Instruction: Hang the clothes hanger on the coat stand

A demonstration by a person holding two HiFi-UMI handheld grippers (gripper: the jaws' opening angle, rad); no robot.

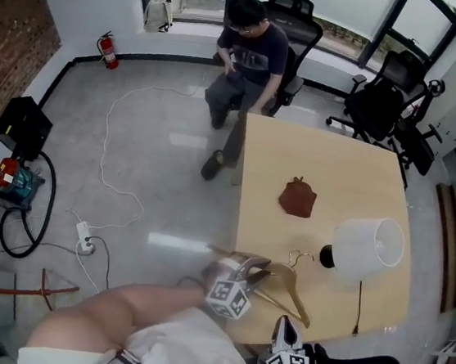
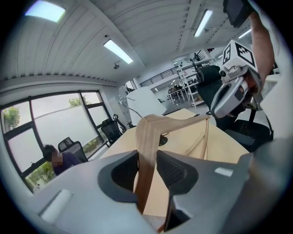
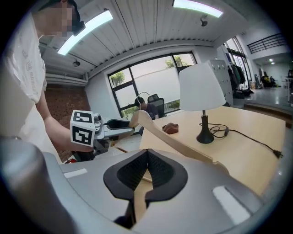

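Note:
A wooden clothes hanger (image 1: 285,285) with a metal hook (image 1: 302,258) is held over the near edge of the light wood table (image 1: 328,169). My left gripper (image 1: 254,275) is shut on one of the hanger's arms, and the wood (image 2: 149,137) runs up between its pads (image 2: 171,170). My right gripper (image 1: 285,322) grips the other end. In the right gripper view its jaws (image 3: 145,171) are shut, with a strip of wood showing between them. The hanger (image 3: 174,139) slants from there up to the left gripper (image 3: 114,124). No coat stand shows in any view.
A white-shaded lamp (image 1: 366,248) with its cord (image 1: 358,304) stands on the table's right side. A brown lump (image 1: 298,198) lies mid-table. A person (image 1: 248,52) sits at the far end, with office chairs (image 1: 390,102) to the right. Cables (image 1: 119,197) cross the floor on the left.

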